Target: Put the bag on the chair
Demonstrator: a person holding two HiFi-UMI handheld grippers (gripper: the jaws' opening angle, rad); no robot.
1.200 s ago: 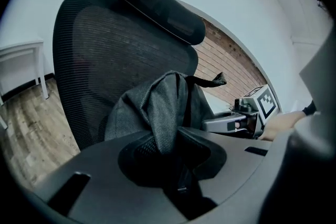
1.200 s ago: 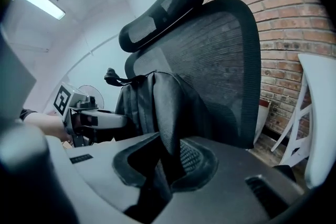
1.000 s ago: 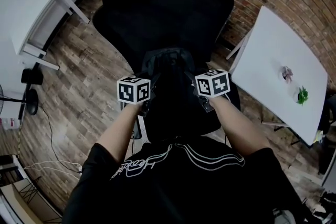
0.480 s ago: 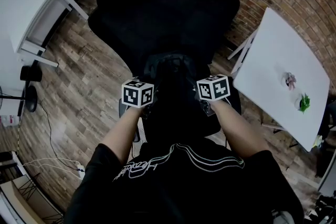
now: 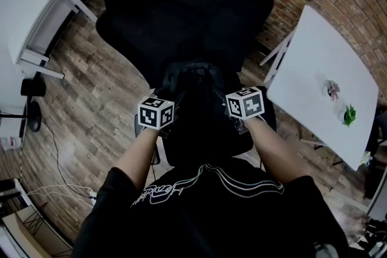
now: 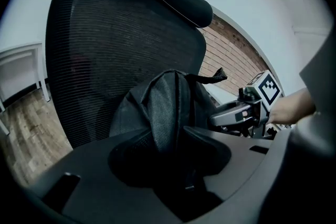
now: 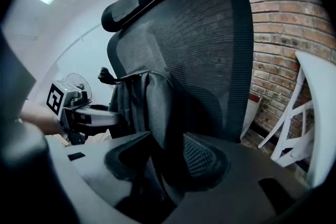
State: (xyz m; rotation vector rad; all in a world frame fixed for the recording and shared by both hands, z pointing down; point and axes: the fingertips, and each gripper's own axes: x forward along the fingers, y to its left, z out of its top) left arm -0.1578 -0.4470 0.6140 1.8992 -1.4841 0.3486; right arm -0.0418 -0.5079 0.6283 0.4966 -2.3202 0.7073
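Both left claw (image 6: 168,150) and right claw (image 7: 167,153) opening, clamped earlier | bag (image 6: 164,105) between jaws | on chair (image 6: 100,44)

Chair (image 5: 181,9) — its top beyond head view's edge

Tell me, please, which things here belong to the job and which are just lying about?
Job: black fabric bag; black mesh office chair; left gripper and right gripper, each with jaws opening and bag fabric between them.
Lying about: white table; white desk; floor cables.
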